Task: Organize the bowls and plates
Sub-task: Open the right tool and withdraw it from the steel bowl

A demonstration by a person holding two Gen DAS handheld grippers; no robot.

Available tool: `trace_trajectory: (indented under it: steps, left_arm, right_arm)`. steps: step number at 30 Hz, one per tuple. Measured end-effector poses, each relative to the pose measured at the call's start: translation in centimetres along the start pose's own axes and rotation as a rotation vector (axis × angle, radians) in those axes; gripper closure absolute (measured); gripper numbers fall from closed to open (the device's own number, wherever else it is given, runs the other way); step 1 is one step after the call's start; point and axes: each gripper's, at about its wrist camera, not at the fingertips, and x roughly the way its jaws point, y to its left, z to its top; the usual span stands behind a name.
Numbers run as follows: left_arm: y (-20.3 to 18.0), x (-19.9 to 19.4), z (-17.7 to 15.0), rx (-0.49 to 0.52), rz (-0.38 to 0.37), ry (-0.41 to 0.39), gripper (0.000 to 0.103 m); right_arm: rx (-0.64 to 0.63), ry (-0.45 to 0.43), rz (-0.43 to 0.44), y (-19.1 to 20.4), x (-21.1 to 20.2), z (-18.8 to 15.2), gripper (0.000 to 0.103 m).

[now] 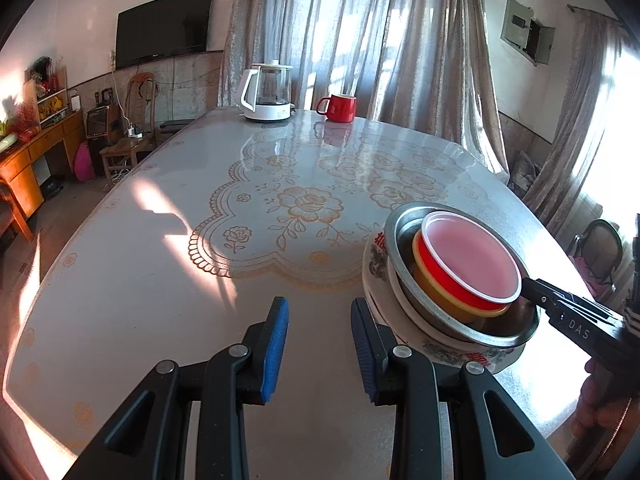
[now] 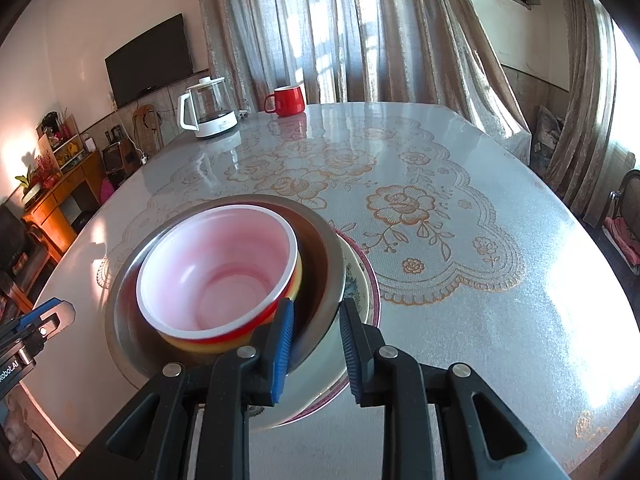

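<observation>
A stack stands on the table: a floral plate (image 1: 374, 268) (image 2: 360, 280) at the bottom, a metal bowl (image 1: 500, 332) (image 2: 320, 232) on it, then a yellow bowl (image 1: 440, 296) (image 2: 208, 346), with a red bowl with a pale pink inside (image 1: 472, 256) (image 2: 216, 272) nested on top. My right gripper (image 2: 316, 344) (image 1: 528, 286) straddles the metal bowl's near rim, one finger inside and one outside. Its pads stand apart from the rim. My left gripper (image 1: 320, 346) (image 2: 60, 312) hovers open over bare table just left of the stack, with nothing between its fingers.
A white and glass kettle (image 1: 268, 92) and a red mug (image 1: 340, 108) stand at the table's far edge. The lace-patterned tablecloth (image 1: 160, 280) spreads to the left and beyond the stack. A chair (image 1: 600, 248) stands past the right edge. A hand (image 1: 592, 400) holds the right gripper.
</observation>
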Motion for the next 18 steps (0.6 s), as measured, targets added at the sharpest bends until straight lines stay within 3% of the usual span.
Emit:
trace_trajectory:
  steps: [5, 7, 18]
  left_arm:
    - [-0.1, -0.4, -0.4, 0.009, 0.05, -0.017, 0.062]
    - [-0.2, -0.6, -0.5, 0.005, 0.062, -0.026, 0.053]
    - [-1.5, -1.7, -1.2, 0.014, 0.08, -0.071, 0.029]
  right_arm:
    - [-0.003, -0.015, -0.019, 0.2, -0.6, -0.4, 0.078]
    - [-0.004, -0.032, -0.036, 0.3, -1.1, -0.5, 0.076]
    - [0.003, -0.089, -0.051, 1.7, -3.9, -2.0, 0.068]
